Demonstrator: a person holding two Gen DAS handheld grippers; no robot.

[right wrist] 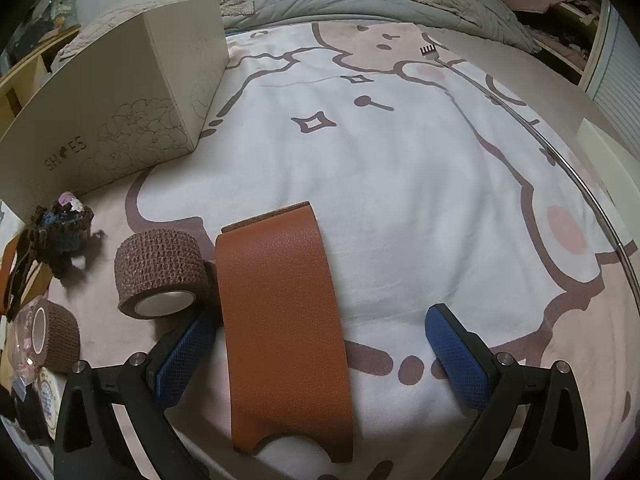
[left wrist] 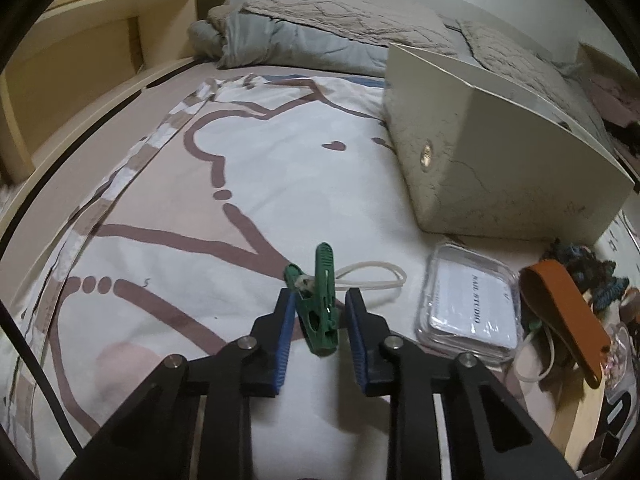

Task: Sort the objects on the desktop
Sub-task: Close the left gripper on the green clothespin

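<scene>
Sorting has barely begun: the left gripper (left wrist: pixel 320 304) stands open around the green clip (left wrist: pixel 320 312), the right gripper (right wrist: pixel 320 336) wide around the brown sleeve (right wrist: pixel 280 320), holding nothing.

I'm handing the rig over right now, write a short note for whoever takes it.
Left gripper: open, straddling the green clothespin, not yet clamped.
Right gripper: open around the brown leather sleeve.
Nearby: rubber band, clear nail case, two brown bandage rolls, shoe box.
Done: nothing visibly sorted.
Left: grip both items, then sort the rest.
</scene>
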